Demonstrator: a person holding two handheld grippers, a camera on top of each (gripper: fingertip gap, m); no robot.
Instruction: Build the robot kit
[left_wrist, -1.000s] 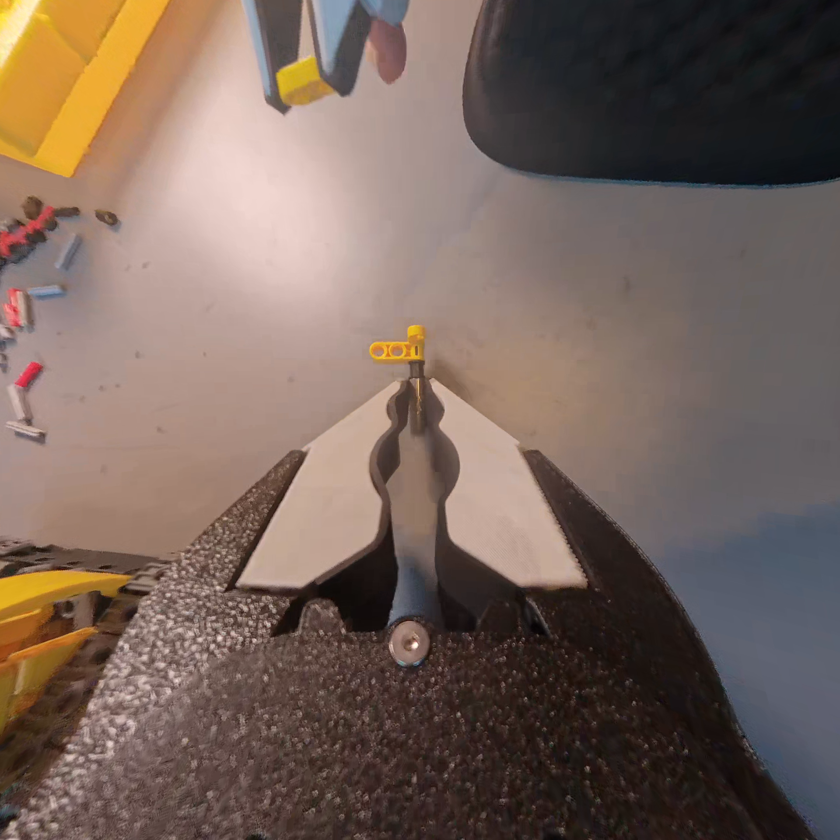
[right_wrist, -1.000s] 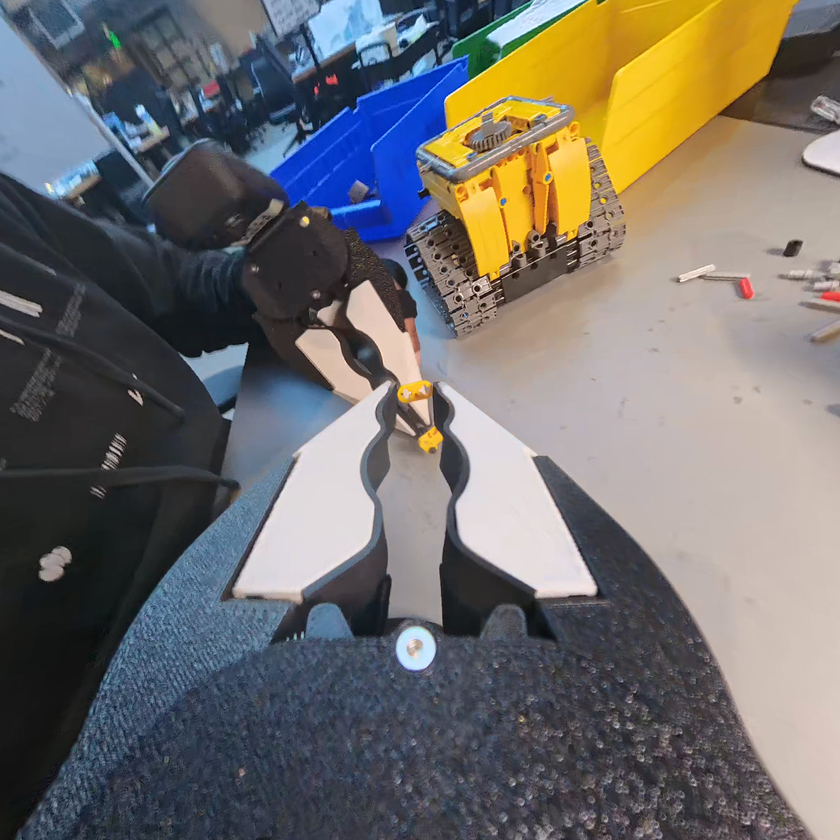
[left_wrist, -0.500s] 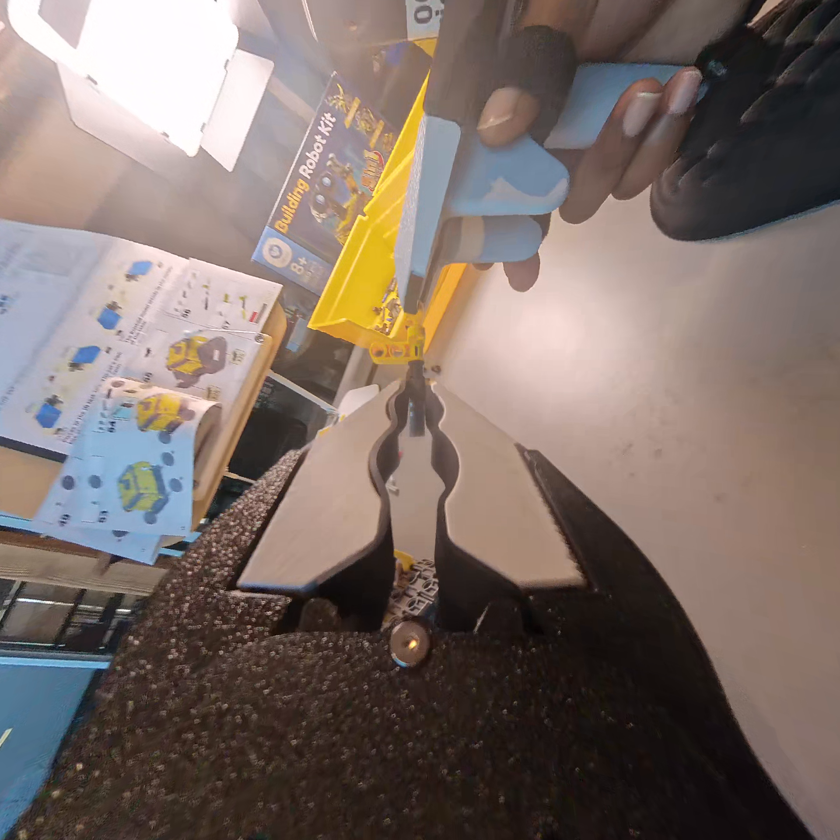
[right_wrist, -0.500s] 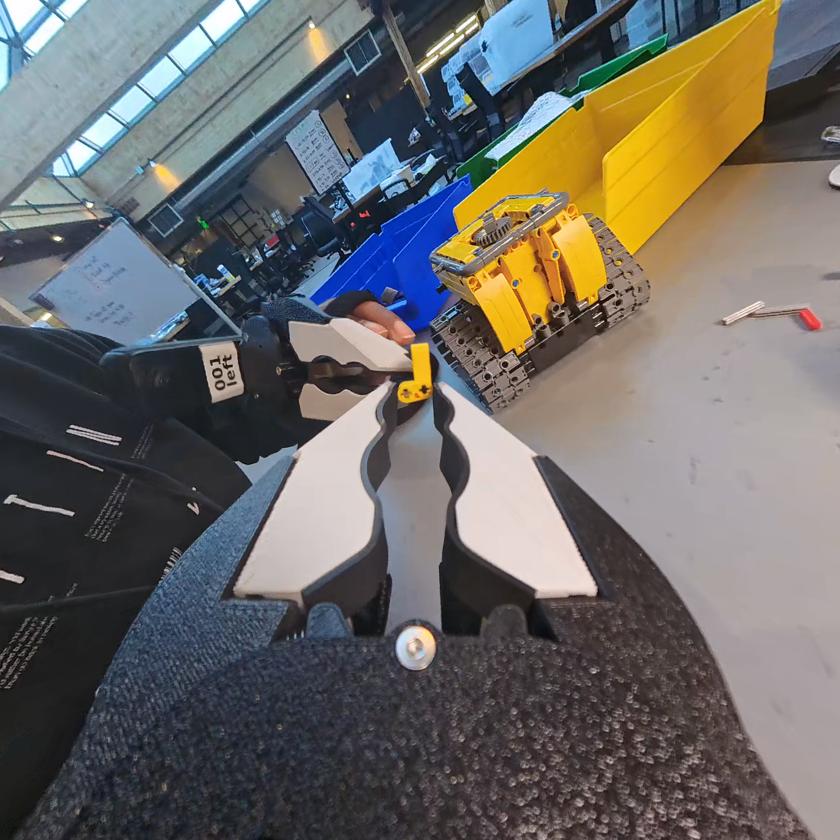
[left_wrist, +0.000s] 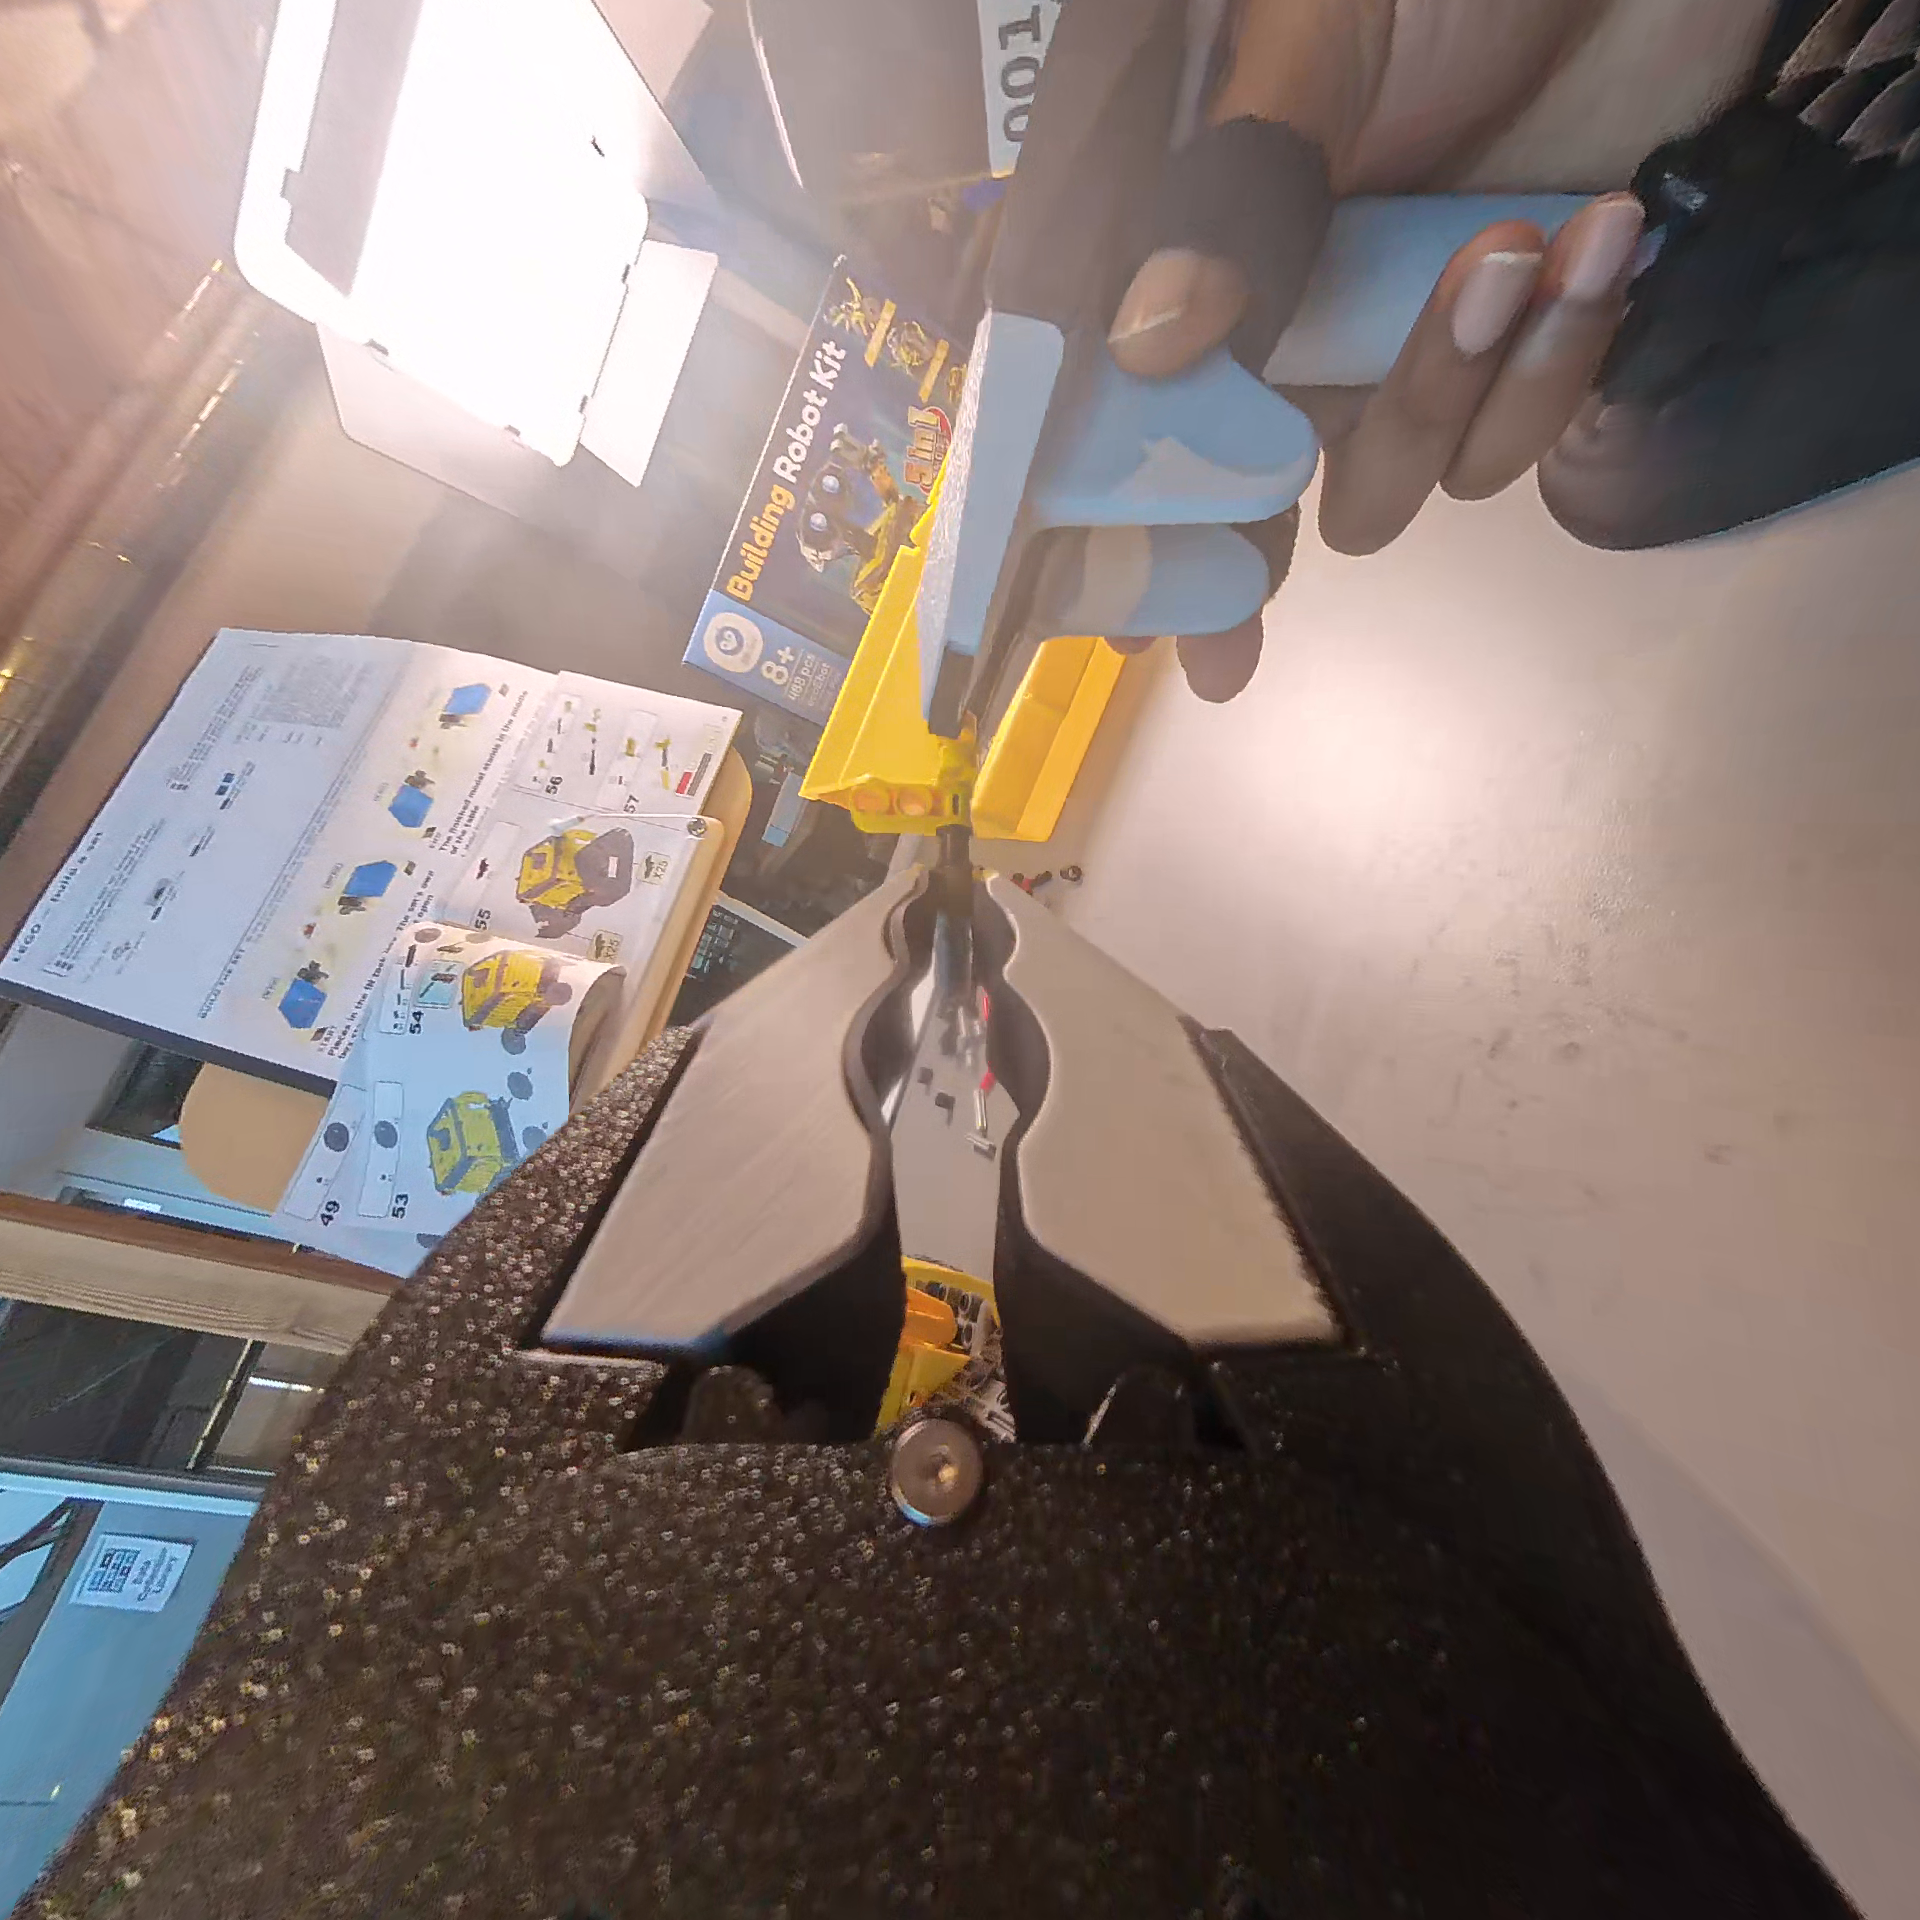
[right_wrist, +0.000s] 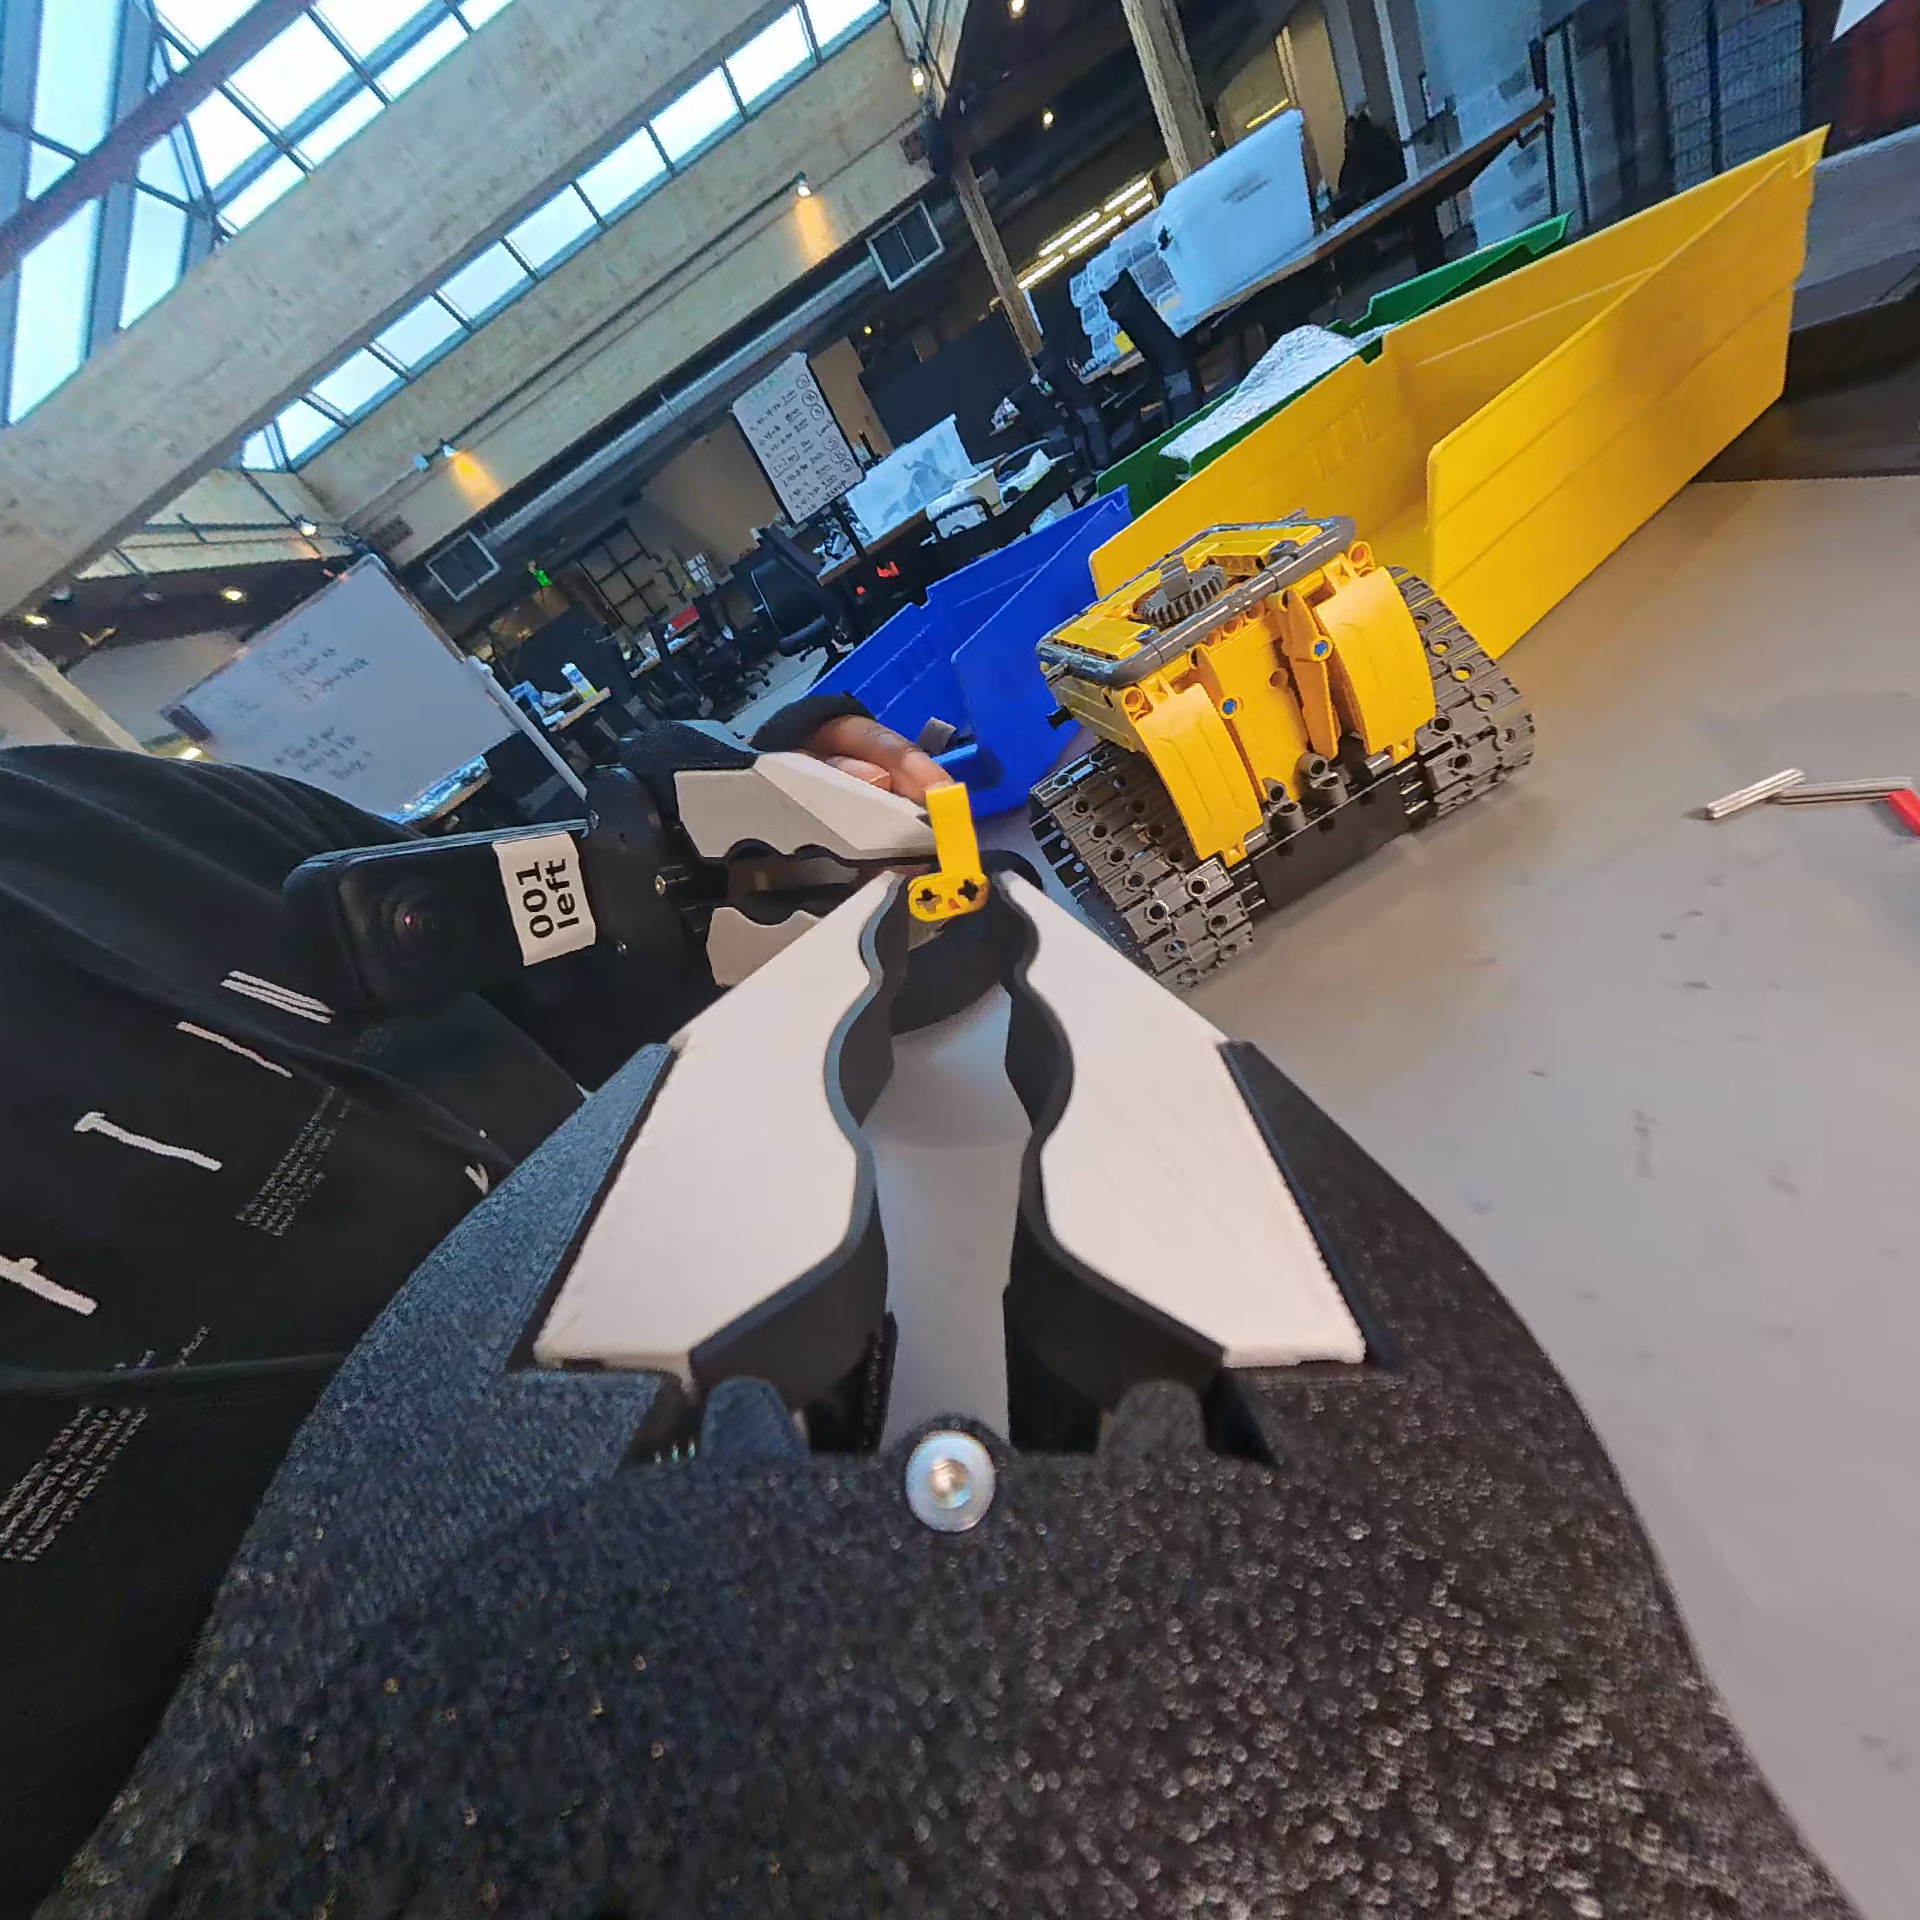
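My left gripper (left_wrist: 951, 883) is shut on a thin dark axle (left_wrist: 951, 940) that sticks out past its tips. A small yellow L-shaped piece (left_wrist: 906, 800) sits on the axle's end. My right gripper (right_wrist: 948, 896) is shut on the foot of that yellow piece (right_wrist: 948, 862), whose arm stands upright above the tips. In the left wrist view the right gripper (left_wrist: 956, 717) comes down from above, held by a gloved hand (left_wrist: 1455, 343). In the right wrist view the left gripper (right_wrist: 914, 847) reaches in from the left. Both are held above the grey table (right_wrist: 1558, 1143).
A yellow tracked robot model (right_wrist: 1278, 727) stands on the table behind the grippers, with a yellow bin (right_wrist: 1558, 416) and a blue bin (right_wrist: 987, 644) beyond. Loose small parts (right_wrist: 1766, 795) lie at the right. An instruction booklet (left_wrist: 364, 831) and the kit box (left_wrist: 831, 499) stand at the table's far side. Less than 4 cm separates the two grippers' tips.
The left gripper has swung up from pointing down at the table to pointing level. The right gripper has closed the gap and now meets the yellow piece on the axle.
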